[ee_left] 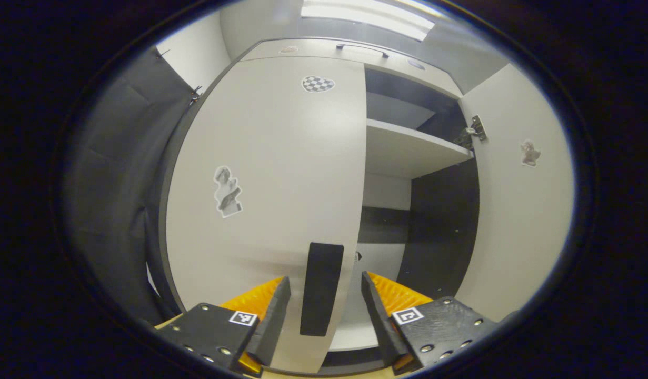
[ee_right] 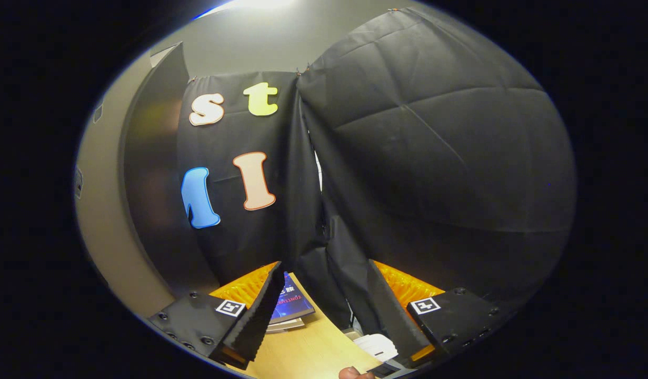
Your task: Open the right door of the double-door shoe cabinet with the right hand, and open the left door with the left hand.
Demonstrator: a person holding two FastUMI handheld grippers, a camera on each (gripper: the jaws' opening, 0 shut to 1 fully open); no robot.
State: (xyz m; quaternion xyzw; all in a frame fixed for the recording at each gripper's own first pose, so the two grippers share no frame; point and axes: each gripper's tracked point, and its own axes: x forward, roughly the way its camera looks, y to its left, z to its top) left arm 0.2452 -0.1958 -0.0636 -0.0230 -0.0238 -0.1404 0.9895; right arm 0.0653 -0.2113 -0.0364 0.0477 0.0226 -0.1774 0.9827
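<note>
The shoe cabinet's left door (ee_left: 271,173) is closed, a pale panel with stickers on it. Its black vertical handle (ee_left: 318,310) stands between the fingers of my left gripper (ee_left: 325,279), which is open and astride it without pressing on it. The right door (ee_left: 518,210) is swung wide open, showing a white shelf (ee_left: 408,152) and a dark interior. In the right gripper view my right gripper (ee_right: 324,266) is open with nothing between its fingers and faces the black cloth wall (ee_right: 434,158). A pale cabinet panel (ee_right: 100,226) runs along the left edge there.
Black cloth (ee_left: 113,195) hangs to the left of the cabinet. Under the right gripper lies a wooden surface (ee_right: 308,347) with a stack of books (ee_right: 289,310) and a white object (ee_right: 379,345). A fingertip (ee_right: 350,373) shows at the bottom edge.
</note>
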